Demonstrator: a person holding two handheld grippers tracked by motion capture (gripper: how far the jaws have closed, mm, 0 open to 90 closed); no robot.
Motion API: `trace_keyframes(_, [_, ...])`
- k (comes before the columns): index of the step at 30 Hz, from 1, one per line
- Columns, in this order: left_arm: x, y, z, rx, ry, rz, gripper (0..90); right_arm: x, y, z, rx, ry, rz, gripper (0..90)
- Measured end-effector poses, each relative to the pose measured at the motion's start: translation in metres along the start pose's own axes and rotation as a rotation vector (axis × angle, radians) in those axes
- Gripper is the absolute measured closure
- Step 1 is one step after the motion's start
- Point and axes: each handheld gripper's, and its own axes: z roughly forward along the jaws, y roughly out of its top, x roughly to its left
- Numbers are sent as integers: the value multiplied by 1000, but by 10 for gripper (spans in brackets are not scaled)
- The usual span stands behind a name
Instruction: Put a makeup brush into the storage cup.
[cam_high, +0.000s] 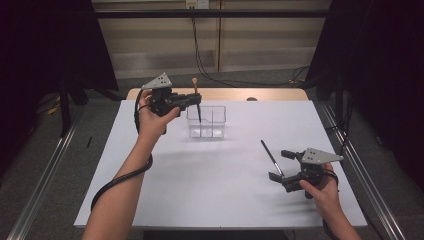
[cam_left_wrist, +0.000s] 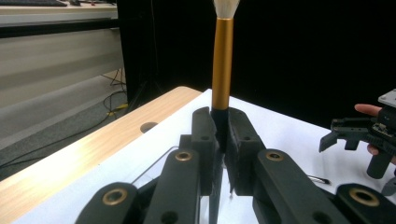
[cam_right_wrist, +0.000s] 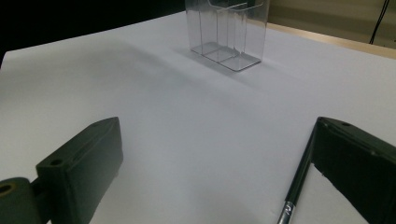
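Over clear ribbed box (cam_high: 206, 121): left tool (cam_left_wrist: 219, 122) clenched on gold-ferruled brush (cam_left_wrist: 222, 65); right tool (cam_right_wrist: 210, 172) released beside slim black brush (cam_right_wrist: 299, 175).

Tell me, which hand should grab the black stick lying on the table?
Probably the right. The right gripper is open right beside the black brush, while the left gripper already holds the gold brush over the clear box.

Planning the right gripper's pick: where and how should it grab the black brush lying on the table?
Grip the black brush mid-handle, coming straight down with the right gripper open across it. It lies flat and thin on the white table, so it needs a side pinch.
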Motion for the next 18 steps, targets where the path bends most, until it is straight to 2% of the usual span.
trace_keyframes(18, [7, 10, -4, -18, 42, -5, 832, 0, 1, 0, -8, 3, -1, 21])
